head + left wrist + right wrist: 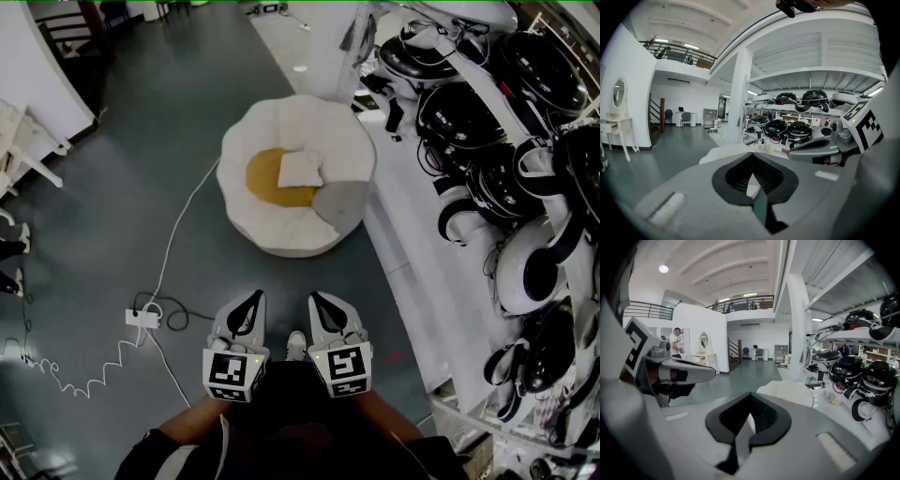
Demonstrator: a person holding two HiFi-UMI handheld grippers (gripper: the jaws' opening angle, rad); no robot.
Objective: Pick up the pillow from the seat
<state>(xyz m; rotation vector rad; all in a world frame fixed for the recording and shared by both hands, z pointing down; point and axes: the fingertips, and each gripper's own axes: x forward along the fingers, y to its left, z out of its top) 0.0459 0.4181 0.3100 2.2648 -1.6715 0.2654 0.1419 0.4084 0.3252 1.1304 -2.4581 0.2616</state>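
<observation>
A small white pillow (302, 170) lies on the yellow seat pad (270, 178) of a round white shell-shaped chair (295, 174) on the grey floor. Both grippers hang low and close to the person's body, well short of the chair. My left gripper (251, 302) is shut with nothing in it, and my right gripper (319, 303) is shut and empty too. In the left gripper view the chair (726, 152) shows just past the closed jaws. The right gripper view has the chair (787, 391) ahead and slightly right.
A white platform (422, 244) on the right carries many black-and-white helmets (539, 267) and cables. A white cable (173, 234) runs from the chair to a power strip (142, 318) on the floor at left. A white dressing table (614, 126) stands at far left.
</observation>
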